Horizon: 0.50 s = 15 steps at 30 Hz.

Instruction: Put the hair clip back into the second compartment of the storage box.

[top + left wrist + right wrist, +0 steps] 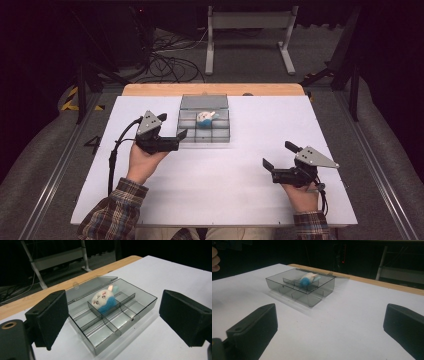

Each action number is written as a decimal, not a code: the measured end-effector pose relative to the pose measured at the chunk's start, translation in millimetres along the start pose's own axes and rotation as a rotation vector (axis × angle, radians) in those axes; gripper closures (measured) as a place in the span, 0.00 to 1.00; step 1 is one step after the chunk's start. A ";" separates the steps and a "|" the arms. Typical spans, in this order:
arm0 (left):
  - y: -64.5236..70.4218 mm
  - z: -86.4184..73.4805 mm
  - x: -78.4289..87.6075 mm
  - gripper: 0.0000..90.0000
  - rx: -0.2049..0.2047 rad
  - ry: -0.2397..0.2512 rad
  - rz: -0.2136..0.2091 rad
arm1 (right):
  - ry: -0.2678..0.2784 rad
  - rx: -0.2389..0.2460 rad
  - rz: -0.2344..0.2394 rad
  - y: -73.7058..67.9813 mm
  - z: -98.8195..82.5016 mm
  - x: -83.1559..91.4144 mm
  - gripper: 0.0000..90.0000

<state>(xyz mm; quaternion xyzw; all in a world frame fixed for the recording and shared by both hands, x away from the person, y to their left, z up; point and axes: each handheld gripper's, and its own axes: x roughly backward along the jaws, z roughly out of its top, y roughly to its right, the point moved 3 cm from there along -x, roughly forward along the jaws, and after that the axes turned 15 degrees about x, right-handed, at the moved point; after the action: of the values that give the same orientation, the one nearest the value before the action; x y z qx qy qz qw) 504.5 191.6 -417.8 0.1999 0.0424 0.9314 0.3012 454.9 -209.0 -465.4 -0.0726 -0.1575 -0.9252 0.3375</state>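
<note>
A clear grey compartment box [204,140] sits at the far middle of the white sheet, its lid [204,101] lying open flat behind it. A white and blue plush toy [206,119] lies in a back middle compartment. My left gripper [173,125] is open just left of the box, empty, jaws pointing at it. In the left gripper view the box [125,333] and plush [105,300] lie between and beyond the wide jaws. My right gripper [279,155] is open and empty at the front right, well clear of the box [312,298] and plush [308,280].
The white sheet [220,180] covers the table, with a wooden strip [210,89] along the far edge. Beyond the table stand a metal frame [250,30] and floor cables [165,60]. Several other box compartments hold nothing.
</note>
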 end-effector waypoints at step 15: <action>-5.6 -9.9 16.1 0.09 -0.007 0.015 0.015 | 0.002 -0.001 -0.003 1.0 -0.4 1.2 0.00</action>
<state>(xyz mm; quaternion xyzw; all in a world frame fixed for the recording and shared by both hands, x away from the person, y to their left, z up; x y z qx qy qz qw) 491.7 205.9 -422.4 0.1922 0.0400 0.9353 0.2945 454.6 -210.5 -465.3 -0.0717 -0.1570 -0.9258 0.3363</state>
